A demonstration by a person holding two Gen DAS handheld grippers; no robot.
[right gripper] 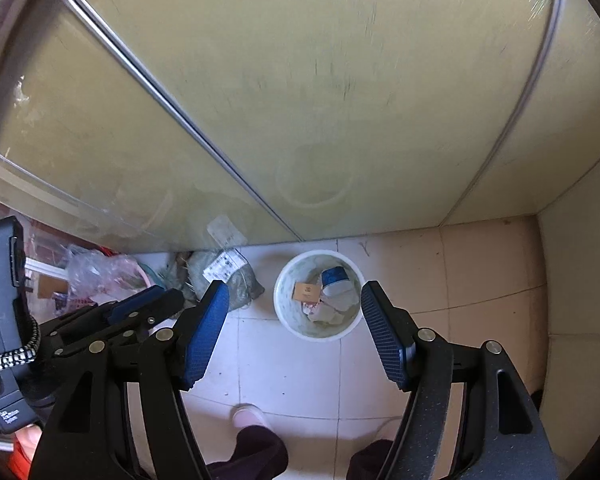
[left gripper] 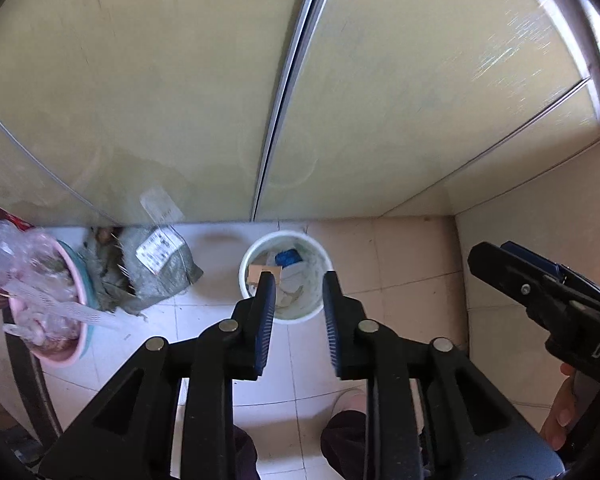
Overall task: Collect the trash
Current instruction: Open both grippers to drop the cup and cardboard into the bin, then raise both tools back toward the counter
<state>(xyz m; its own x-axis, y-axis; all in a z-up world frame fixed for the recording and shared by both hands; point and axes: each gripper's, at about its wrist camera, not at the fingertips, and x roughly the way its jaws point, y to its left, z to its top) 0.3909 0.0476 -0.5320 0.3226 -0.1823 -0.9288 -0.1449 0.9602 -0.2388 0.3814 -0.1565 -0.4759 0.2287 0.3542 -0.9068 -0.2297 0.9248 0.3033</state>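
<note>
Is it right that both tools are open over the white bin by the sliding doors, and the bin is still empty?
Not quite. The white bin is not empty: the right wrist view shows a small brown card, a blue packet and crumpled paper inside. The rest holds: the left tool and right tool are both open with nothing between their fingers, above the bin by the sliding doors.

The left gripper [left gripper: 298, 292] points down at a white bin [left gripper: 286, 276] on the tiled floor [left gripper: 400, 264]. Its 2 fingers [left gripper: 265, 320] stand apart with nothing between them. The bin holds a blue item, cardboard and paper. A grey bag [left gripper: 160, 268] lies left of the bin, well apart. The right gripper [left gripper: 540, 284] enters at the right edge.
</note>
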